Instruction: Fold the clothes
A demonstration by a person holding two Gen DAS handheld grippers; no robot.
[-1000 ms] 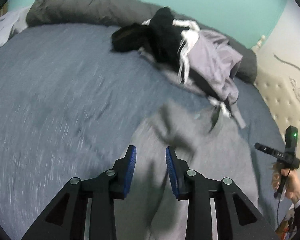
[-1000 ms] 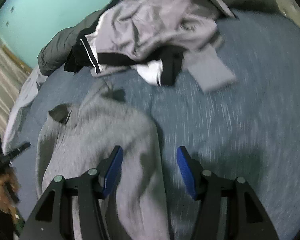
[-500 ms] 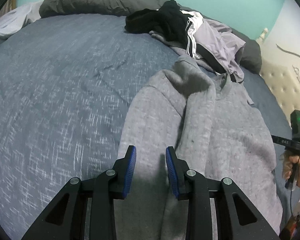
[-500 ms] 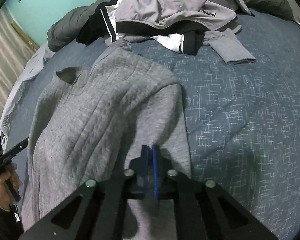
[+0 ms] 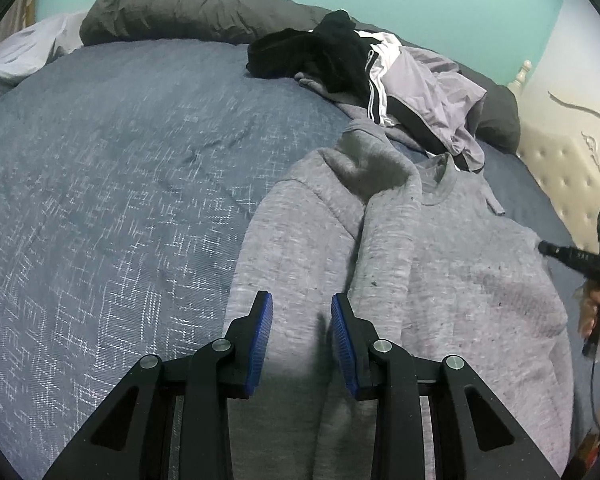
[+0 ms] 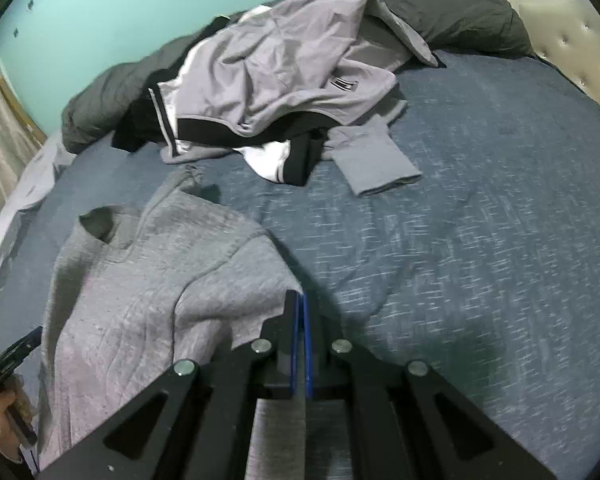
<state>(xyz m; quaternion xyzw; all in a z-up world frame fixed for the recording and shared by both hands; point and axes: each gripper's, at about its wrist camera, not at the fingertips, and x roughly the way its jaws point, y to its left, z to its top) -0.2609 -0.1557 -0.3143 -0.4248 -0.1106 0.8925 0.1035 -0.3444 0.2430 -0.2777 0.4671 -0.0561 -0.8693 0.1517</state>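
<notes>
Right wrist: right claw [image 6: 300,316] clenched on grey sweatshirt [image 6: 140,280]; blue bedspread [image 6: 460,240], teal wall [image 6: 120,8]

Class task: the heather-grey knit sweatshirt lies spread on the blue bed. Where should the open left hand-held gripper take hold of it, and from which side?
Grip the heather-grey knit sweatshirt at the doubled sleeve ridge just ahead of the left hand-held gripper, coming down from above; that raised fold gives the fingers something to pinch.

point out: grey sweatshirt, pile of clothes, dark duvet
grey sweatshirt [image 5: 460,272]: left wrist view, chest panel.
pile of clothes [image 6: 276,64]: right wrist view, top grey jacket.
dark duvet [image 5: 172,12]: left wrist view, bunched roll by wall.
</notes>
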